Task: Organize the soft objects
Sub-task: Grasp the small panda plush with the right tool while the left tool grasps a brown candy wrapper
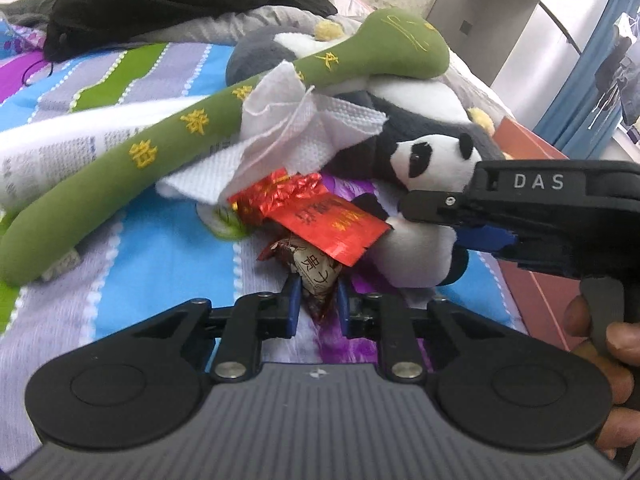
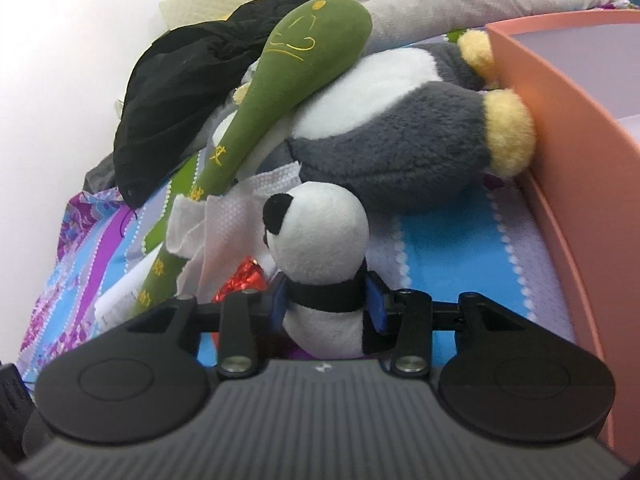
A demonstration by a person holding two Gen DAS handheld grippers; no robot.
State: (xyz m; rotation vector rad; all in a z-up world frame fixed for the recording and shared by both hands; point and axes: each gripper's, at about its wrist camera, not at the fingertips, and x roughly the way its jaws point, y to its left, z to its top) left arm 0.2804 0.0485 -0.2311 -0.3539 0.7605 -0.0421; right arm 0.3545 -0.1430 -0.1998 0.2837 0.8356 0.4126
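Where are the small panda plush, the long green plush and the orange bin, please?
small panda plush [image 2: 320, 228]: right wrist view, back of head.
long green plush [image 1: 168, 148]: left wrist view, mid-shaft.
orange bin [image 2: 568, 128]: right wrist view, outer wall.

Bright, even light; fisheye bending at edges, slightly soft.

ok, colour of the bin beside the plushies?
Salmon-pink bin, clearest in the right wrist view.

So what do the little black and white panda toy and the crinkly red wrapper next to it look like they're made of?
Little black and white panda toy: probably plush fabric over soft stuffing; matte, fuzzy surface, dented where the right gripper squeezes it.
Crinkly red wrapper: likely metallic foil or film; sharp creases and glittery reflections.
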